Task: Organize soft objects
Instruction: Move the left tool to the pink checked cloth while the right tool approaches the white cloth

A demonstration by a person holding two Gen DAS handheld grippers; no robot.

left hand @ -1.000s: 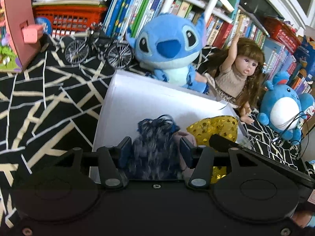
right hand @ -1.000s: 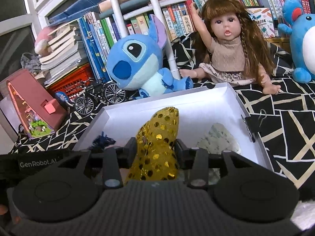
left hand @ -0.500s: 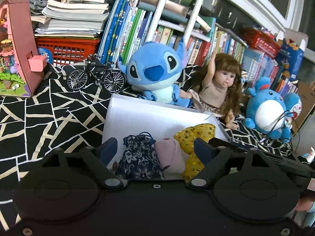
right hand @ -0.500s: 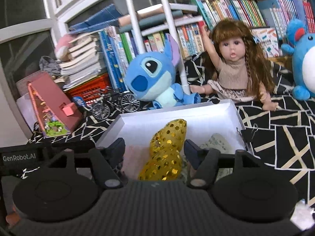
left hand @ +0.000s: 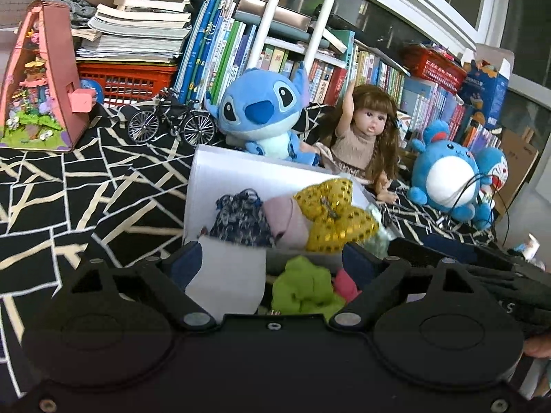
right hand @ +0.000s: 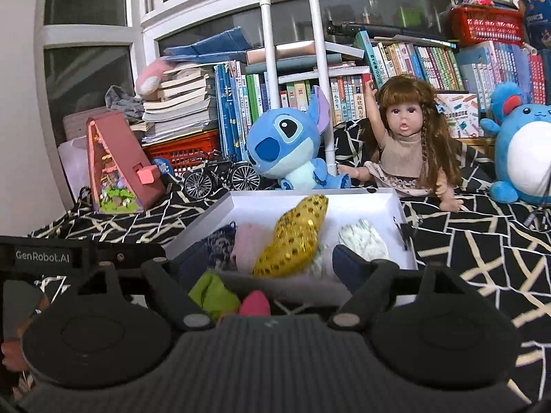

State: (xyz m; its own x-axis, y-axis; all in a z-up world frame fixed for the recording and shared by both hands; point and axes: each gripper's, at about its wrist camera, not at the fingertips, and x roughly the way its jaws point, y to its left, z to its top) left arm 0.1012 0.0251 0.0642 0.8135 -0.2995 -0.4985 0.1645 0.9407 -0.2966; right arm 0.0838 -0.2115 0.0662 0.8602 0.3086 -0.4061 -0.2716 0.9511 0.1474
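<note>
A white box (left hand: 206,179) (right hand: 396,206) sits on the black patterned cloth. In it lie a dark blue drawstring pouch (left hand: 241,220) (right hand: 218,244), a pink soft item (left hand: 286,220) (right hand: 246,246), a gold sequin pouch (left hand: 334,216) (right hand: 292,237) and a pale green-white pouch (right hand: 361,241). A green soft item (left hand: 303,289) (right hand: 213,294) and a red-pink one (left hand: 344,284) (right hand: 255,304) lie in front of the box, close to both grippers. My left gripper (left hand: 272,261) is open and empty. My right gripper (right hand: 265,261) is open and empty.
Behind the box sit a blue Stitch plush (left hand: 261,117) (right hand: 289,144), a doll (left hand: 365,137) (right hand: 406,144), a round blue plush (left hand: 444,179) (right hand: 520,158), a model bicycle (left hand: 168,120) (right hand: 220,175) and a pink toy house (left hand: 38,79) (right hand: 117,168). Bookshelves line the back.
Both grippers opened, releasing the dark blue pouch and the gold pouch into the box, and drew back. The green and red-pink items came into view.
</note>
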